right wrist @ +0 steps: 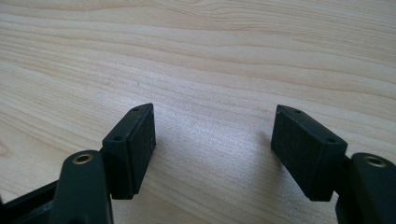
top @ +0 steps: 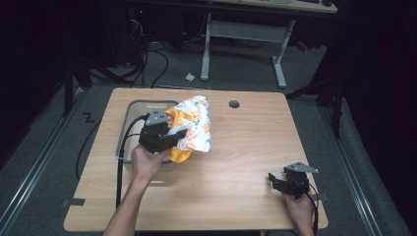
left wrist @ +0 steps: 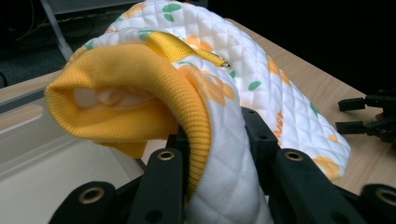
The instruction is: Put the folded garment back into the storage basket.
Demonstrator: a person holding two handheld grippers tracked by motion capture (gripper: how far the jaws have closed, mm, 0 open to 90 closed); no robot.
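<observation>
Left gripper (top: 178,133) clamped on quilted garment (top: 194,129), held up over bin (top: 129,118) edge; bin inside looks bare. Right gripper (top: 275,182) released, resting on table (top: 246,147).

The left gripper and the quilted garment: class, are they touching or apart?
Touching. In the left gripper view, the left gripper has its jaws closed on the quilted garment, the fabric pinched between them.
</observation>
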